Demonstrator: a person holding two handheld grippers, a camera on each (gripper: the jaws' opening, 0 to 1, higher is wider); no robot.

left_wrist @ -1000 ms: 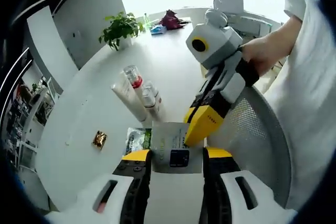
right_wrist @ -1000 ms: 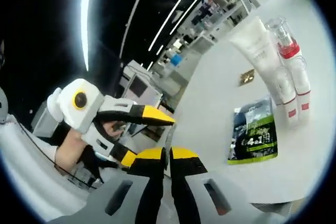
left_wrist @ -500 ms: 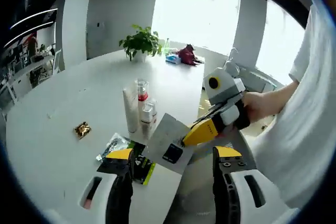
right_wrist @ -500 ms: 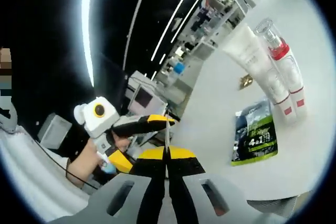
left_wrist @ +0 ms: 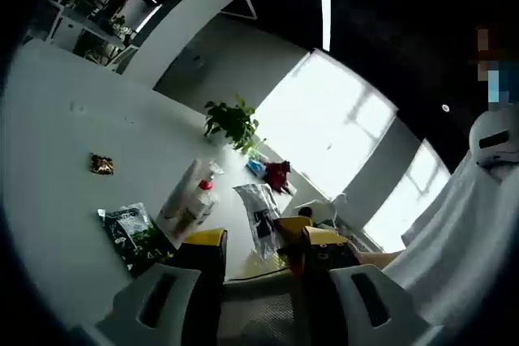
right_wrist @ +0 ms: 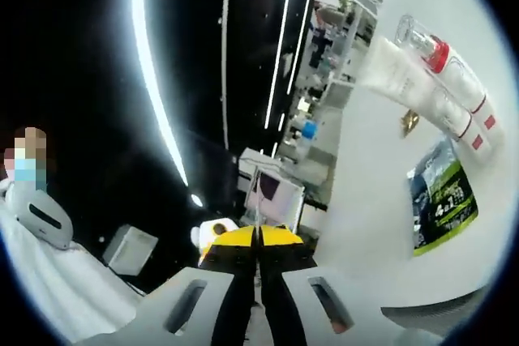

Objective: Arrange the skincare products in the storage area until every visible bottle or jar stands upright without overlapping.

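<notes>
Right gripper (right_wrist: 259,237) jaws pinch a thin silvery packet (left_wrist: 261,215) edge-on, left gripper (left_wrist: 258,242) jaws apart, bottles (left_wrist: 193,200) lying flat on the table (left_wrist: 57,160).

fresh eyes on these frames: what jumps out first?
The right gripper is shut on a thin sachet held up off the white table. On the table lie a tube and bottles side by side, none upright, with a dark green packet beside them.

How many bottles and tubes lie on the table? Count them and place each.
3, side by side: a white tube, a clear-capped bottle with a red collar, and a smaller red-banded bottle between them. More may be hidden.
</notes>
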